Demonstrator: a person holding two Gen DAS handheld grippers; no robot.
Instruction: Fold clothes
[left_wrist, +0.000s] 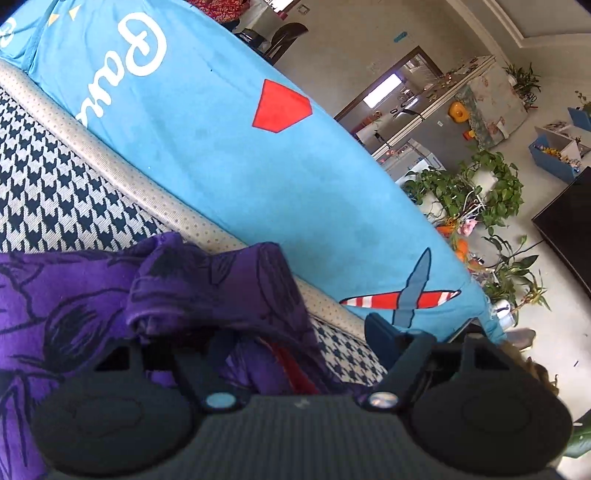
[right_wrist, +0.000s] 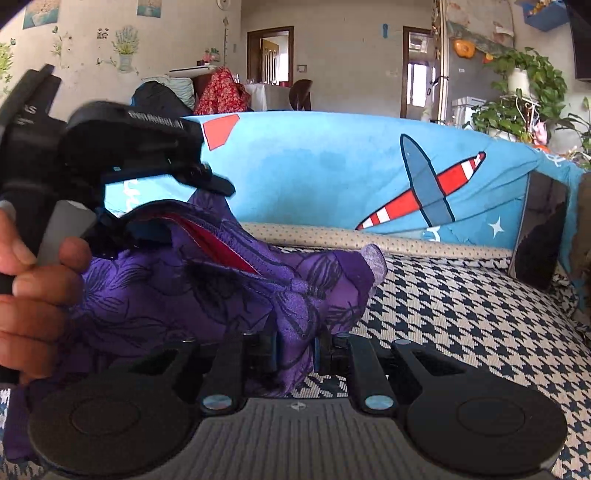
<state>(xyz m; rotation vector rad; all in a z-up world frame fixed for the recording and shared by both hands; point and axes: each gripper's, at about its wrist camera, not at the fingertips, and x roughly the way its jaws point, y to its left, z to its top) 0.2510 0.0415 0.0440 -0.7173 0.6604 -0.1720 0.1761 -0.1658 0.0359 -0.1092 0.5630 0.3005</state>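
A purple garment (right_wrist: 207, 295) with dark flower outlines and a red inner lining lies bunched on the houndstooth sofa seat (right_wrist: 461, 314). My right gripper (right_wrist: 295, 354) is shut on a fold of it near the seat. In the right wrist view my left gripper (right_wrist: 177, 203) is at the left, held by a hand (right_wrist: 33, 291), its jaws apart around the garment's upper edge. In the left wrist view the left gripper (left_wrist: 303, 343) is open wide; the purple garment (left_wrist: 207, 284) drapes over and hides its left finger, while the right finger (left_wrist: 384, 339) stands bare.
A blue cover (left_wrist: 221, 147) printed with an aeroplane and white letters drapes the sofa back. A beige dotted band (right_wrist: 369, 236) runs between the back and the seat. Potted plants (left_wrist: 476, 192), a fridge (left_wrist: 424, 122), blue boxes and a dark cabinet (left_wrist: 569, 221) stand beyond the sofa.
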